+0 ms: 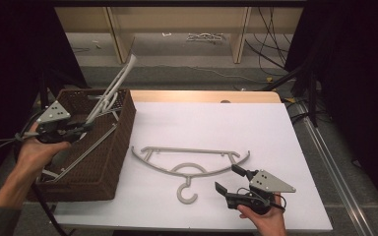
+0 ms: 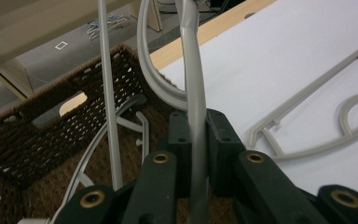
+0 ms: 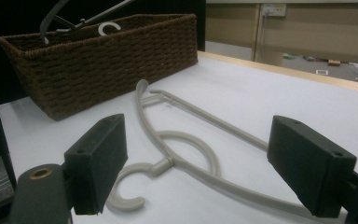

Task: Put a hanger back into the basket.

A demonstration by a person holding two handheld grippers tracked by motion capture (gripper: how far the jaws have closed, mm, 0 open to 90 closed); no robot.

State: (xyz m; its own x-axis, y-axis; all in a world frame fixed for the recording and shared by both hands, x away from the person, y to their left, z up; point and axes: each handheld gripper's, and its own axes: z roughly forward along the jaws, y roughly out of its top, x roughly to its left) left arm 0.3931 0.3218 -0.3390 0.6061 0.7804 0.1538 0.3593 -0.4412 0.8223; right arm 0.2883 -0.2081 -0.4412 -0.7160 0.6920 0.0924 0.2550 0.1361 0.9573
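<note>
Two hangers concern me: my left gripper (image 1: 81,129) clenches one (image 1: 109,91) upright over the basket (image 1: 123,128), right gripper (image 1: 230,180) released, nearer the flat hanger (image 1: 192,156)

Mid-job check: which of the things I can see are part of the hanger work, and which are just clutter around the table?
In the job:
- left gripper, shut on the lifted hanger
- wicker basket, with another hanger inside
- hanger on the table
- right gripper, open beside that hanger

Just lying about:
- cables on the floor
- wooden shelf legs
</note>
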